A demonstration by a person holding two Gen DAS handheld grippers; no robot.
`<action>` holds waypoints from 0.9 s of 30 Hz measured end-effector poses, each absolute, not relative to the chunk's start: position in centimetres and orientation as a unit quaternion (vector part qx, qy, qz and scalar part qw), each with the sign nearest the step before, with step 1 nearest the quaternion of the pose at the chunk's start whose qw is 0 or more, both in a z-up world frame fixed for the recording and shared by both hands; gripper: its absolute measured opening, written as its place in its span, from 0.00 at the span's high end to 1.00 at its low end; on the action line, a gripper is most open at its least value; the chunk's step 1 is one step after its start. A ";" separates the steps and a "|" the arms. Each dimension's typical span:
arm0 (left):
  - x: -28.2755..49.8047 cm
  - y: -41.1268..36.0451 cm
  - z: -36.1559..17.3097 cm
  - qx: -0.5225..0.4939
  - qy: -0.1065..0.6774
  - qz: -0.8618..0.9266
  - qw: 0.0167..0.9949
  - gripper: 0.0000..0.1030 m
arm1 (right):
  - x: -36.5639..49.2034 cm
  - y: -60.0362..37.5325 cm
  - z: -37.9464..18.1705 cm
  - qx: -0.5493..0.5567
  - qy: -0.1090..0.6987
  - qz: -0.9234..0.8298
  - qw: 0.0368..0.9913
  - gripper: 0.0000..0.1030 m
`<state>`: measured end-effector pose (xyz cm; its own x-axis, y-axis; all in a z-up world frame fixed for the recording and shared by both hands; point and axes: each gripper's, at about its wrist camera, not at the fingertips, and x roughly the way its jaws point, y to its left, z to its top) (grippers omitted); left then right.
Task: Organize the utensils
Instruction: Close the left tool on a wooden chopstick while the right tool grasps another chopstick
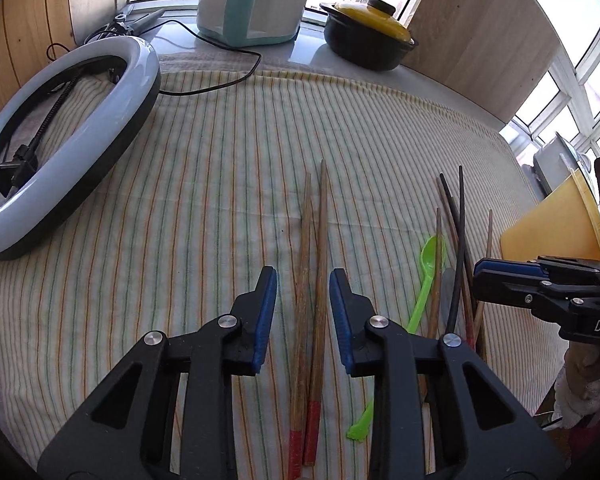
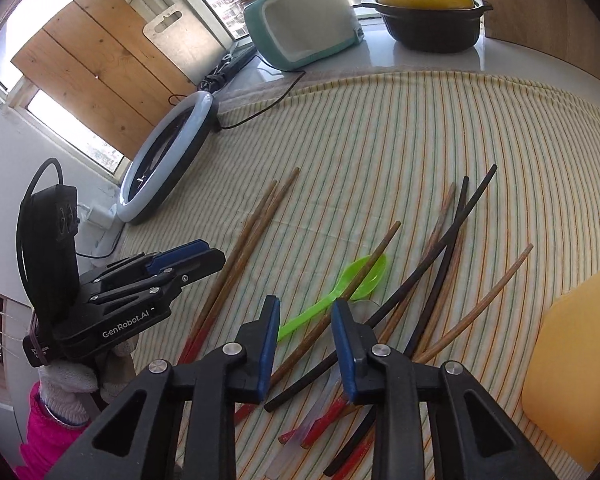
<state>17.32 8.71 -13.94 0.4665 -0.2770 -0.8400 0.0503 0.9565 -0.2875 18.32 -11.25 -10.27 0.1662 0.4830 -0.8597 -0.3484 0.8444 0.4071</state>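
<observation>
Two brown chopsticks with red ends (image 1: 314,300) lie side by side on the striped cloth (image 1: 204,184), away from the pile. My left gripper (image 1: 303,276) is open and hovers over them, one finger on each side. It also shows in the right wrist view (image 2: 204,258). A green plastic spoon (image 2: 340,290) lies in a loose pile of brown and black chopsticks (image 2: 440,264) with a clear spoon under them. My right gripper (image 2: 306,306) is open above the spoon's handle and holds nothing. It shows at the right in the left wrist view (image 1: 484,276).
A ring light (image 1: 60,144) lies at the back left with its cable across the cloth. A teal and white cooker (image 1: 256,0) and a black pot with a yellow lid (image 1: 368,36) stand at the back. A yellow board (image 2: 576,380) lies at the right edge.
</observation>
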 end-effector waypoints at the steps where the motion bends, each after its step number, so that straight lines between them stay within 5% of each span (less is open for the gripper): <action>1: 17.5 8.8 -14.1 -0.116 0.511 -0.098 0.846 0.74 | 18.6 -11.1 -10.6 0.056 0.590 0.268 0.759 0.77; 27: 21.8 7.7 -15.1 -0.110 0.539 -0.108 0.828 0.82 | 21.4 -10.1 -14.1 0.054 0.628 0.217 0.745 0.88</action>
<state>21.79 7.75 -15.14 0.3945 -0.2981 -0.8692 0.0600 0.9523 -0.2993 21.42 -10.10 -14.09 0.1165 0.3913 -0.9129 -0.2557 0.9000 0.3531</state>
